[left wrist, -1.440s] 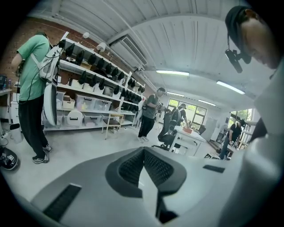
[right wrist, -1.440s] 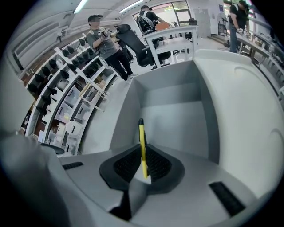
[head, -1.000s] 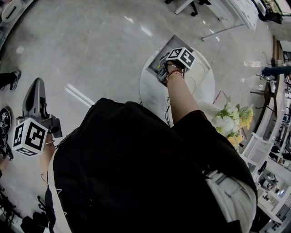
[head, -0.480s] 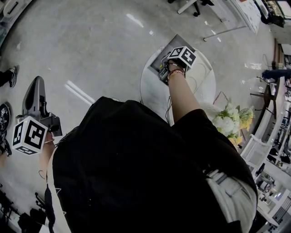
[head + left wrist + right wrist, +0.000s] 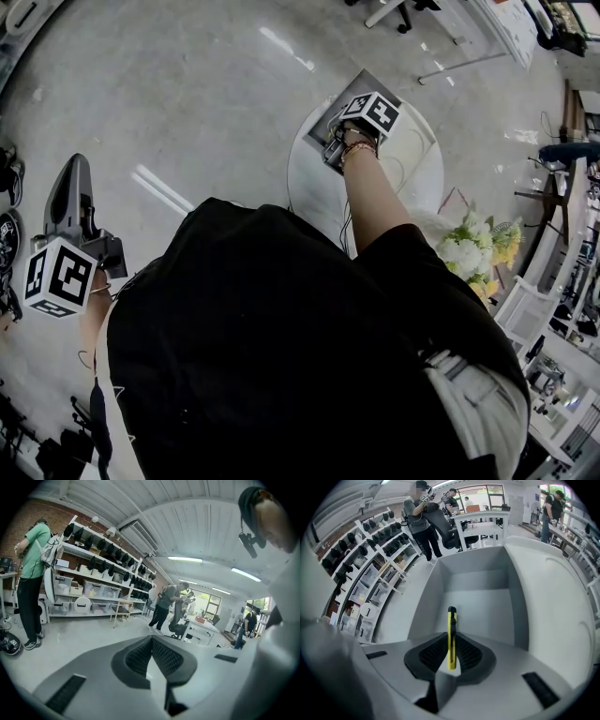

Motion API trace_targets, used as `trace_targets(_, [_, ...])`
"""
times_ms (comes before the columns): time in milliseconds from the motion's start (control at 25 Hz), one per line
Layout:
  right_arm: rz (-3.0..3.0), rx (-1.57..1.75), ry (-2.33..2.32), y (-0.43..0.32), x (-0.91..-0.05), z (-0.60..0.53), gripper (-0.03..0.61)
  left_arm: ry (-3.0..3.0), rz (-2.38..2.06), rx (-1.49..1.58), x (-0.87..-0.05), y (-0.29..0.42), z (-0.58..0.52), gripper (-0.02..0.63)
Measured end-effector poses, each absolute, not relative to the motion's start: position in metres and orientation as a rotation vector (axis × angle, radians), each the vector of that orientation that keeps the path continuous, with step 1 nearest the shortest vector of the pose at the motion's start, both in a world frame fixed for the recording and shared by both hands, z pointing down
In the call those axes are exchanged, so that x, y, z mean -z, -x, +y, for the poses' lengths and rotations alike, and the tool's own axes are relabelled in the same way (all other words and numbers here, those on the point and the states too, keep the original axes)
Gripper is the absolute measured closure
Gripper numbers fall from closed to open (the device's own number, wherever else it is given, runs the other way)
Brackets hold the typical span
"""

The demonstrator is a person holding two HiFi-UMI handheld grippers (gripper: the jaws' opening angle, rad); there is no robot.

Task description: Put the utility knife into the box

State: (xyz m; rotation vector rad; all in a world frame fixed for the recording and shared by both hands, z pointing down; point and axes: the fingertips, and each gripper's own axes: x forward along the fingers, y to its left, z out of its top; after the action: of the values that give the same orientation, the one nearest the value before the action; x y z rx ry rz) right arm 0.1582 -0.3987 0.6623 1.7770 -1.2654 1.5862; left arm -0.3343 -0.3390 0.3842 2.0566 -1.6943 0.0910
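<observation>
The yellow utility knife (image 5: pixel 451 634) stands upright between the pads of my right gripper (image 5: pixel 451 652), its black tip pointing into the open grey box (image 5: pixel 480 606) straight ahead. The jaws are opening, though the pads still touch the knife. In the head view the right gripper's marker cube (image 5: pixel 372 112) hangs over the grey box (image 5: pixel 361 84) on a round white table (image 5: pixel 314 183). My left gripper (image 5: pixel 73 173) is held low at the left over the floor, far from the table. Its jaws (image 5: pixel 151 639) are shut with nothing between them.
A bunch of white and yellow flowers (image 5: pixel 478 248) stands right of the table, with white furniture (image 5: pixel 525 314) beyond. Shelves of dark gear (image 5: pixel 93 569) line the wall. Several people stand about the room, one in green (image 5: pixel 33 573) near the left gripper.
The right gripper's cube has shifted slightly up and left over the box. The left gripper has drifted a little to the left. The knife stays between the right jaws.
</observation>
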Motion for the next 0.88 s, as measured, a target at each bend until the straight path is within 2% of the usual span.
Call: trace_targets(880, [-1.288,-1.543,-1.752,-0.1554,-0.6619,-0.4006,0.498,-2.064,-1.708,-0.085,-0.3801,0.3325,-0.3361,0.603])
